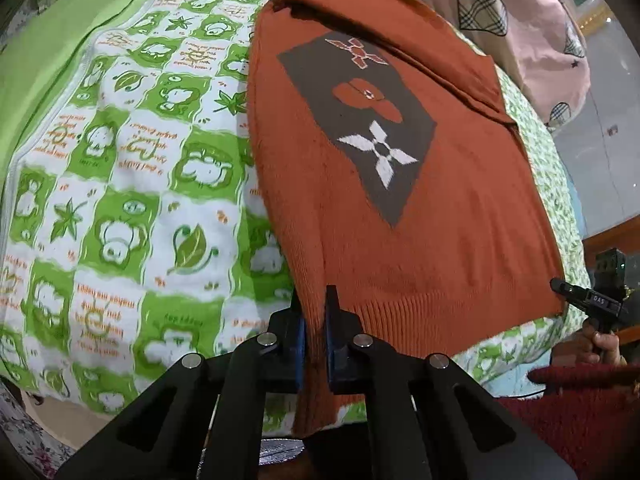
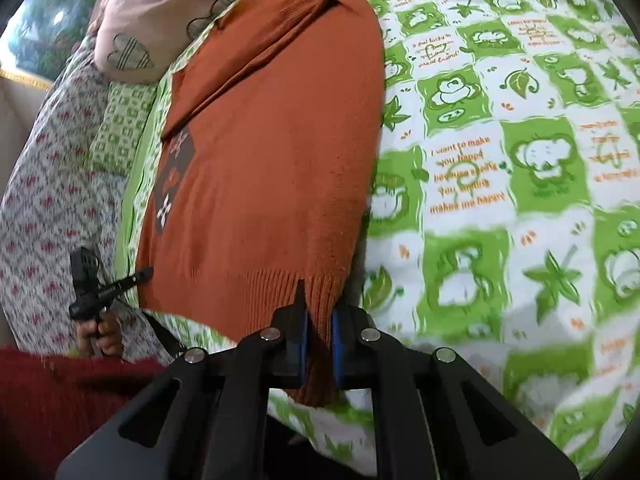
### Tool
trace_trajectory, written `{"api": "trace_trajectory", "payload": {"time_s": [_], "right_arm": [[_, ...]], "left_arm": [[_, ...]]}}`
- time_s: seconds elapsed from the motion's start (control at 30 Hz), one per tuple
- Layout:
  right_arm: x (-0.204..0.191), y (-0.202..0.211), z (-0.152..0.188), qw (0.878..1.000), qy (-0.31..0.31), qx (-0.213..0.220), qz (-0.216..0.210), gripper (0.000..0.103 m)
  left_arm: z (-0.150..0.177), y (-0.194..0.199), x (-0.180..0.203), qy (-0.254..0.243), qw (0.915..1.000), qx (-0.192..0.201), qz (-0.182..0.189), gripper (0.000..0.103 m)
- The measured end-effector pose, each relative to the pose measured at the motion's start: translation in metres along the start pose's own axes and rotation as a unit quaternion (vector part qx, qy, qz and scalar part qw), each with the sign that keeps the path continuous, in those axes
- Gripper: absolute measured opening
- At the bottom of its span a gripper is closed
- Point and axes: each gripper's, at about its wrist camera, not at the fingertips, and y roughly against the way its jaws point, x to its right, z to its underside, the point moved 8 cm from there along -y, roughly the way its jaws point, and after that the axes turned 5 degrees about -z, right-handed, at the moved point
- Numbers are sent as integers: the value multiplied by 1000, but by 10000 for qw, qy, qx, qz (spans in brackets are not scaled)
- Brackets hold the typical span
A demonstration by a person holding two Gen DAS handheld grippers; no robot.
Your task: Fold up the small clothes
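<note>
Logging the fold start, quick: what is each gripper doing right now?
Left gripper: closed on the orange sweater hem.
Right gripper: closed on the same hem.

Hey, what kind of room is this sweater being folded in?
Most likely a bedroom at home: the orange sweater lies on a green cartoon-print quilt, with a pink pillow at its far end.
</note>
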Motion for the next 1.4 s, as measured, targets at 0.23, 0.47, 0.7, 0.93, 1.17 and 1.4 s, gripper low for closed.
{"api": "trace_trajectory", "payload": {"time_s": [0.23,0.47,0.7,0.93,1.17,1.4], "right_arm": [[-18,6,-14,9988,18,133,-462,10],[-52,29,-67,9931,132,746,-900,10],[-65,51,-167,9802,8,1645,-1099,10],[-57,29,-267,9771,61,1976,-789,10],[-33,0,-333,9778,-131,2017,-543,10],[3,-35,-359,9827,-447,1786,-197,10]], "left_arm": [[-7,18,-4,433,9980,197,408,5],[-72,66,21,448,9906,987,837,5],[-183,84,37,366,9791,1757,958,5],[-299,58,37,331,9737,2078,877,4],[-368,9,25,370,9768,1956,787,4],[-395,-41,15,399,9833,1654,643,5]]}}
